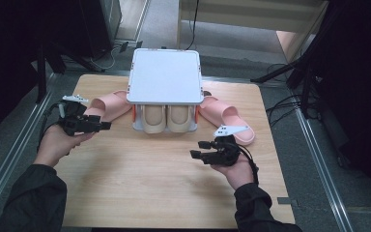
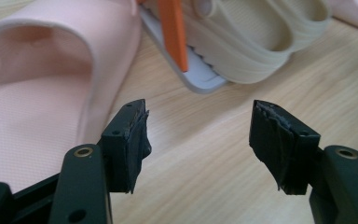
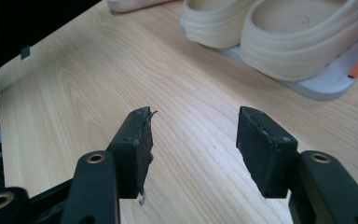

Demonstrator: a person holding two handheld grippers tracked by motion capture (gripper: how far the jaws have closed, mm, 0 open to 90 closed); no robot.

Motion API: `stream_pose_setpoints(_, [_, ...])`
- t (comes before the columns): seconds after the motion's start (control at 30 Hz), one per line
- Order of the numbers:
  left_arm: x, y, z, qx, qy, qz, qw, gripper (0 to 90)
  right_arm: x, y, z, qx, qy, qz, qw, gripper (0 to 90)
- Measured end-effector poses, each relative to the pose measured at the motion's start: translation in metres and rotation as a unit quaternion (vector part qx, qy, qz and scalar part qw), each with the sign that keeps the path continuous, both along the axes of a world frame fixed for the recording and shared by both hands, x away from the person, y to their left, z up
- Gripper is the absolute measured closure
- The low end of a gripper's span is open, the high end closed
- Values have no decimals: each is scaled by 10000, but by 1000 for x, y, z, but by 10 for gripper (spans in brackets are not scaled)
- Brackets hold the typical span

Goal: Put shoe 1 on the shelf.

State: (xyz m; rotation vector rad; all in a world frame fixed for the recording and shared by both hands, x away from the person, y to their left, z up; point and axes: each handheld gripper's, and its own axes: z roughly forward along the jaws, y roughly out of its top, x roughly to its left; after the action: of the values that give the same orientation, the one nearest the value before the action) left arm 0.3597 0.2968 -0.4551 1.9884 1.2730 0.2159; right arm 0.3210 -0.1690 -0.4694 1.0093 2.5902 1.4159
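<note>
A white two-tier shoe rack [image 1: 164, 75] stands at the table's far middle, with a pair of beige slippers [image 1: 166, 118] on its lower shelf. One pink slipper [image 1: 108, 104] lies left of the rack, another pink slipper [image 1: 227, 116] lies to its right. My left gripper [image 1: 107, 125] is open, low by the left pink slipper [image 2: 37, 84], jaws pointing right with nothing between them. My right gripper [image 1: 198, 149] is open over bare wood in front of the right pink slipper. The beige slippers [image 3: 289, 28] lie ahead of its empty jaws.
The rack has orange side posts [image 2: 175, 32] and a grey-white base lip [image 3: 321, 86]. The wooden table [image 1: 164, 183] has bare room in front of the rack. Floor, dark stands and cables surround the table.
</note>
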Motion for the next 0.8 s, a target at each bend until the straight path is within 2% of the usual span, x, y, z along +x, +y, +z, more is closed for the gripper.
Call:
stream_pose_setpoints(0.07, [7,3,-5,-26,68,28,10000,374,-3,-2,-1,-10,-11,-27,10000,462])
stream_pose_setpoints(0.17, [17,6,-11,143,131,103,9998,389,-8,-6,-3,-49,5,-100,9999,462])
stream_pose_setpoints(0.23, [24,8,-15,119,153,99,9998,393,-11,-9,-5,-84,15,-146,9999,462])
stream_pose_setpoints(0.4, [38,9,-26,370,98,34,9993,418,-17,-17,-8,-130,86,-250,9996,474])
stream_pose_setpoints(0.7, [60,15,-37,382,211,206,9988,446,-25,-28,-11,-132,131,-452,9988,475])
stream_pose_setpoints(0.8, [67,14,-39,315,222,216,9990,445,-28,-31,-12,-167,129,-496,9985,474])
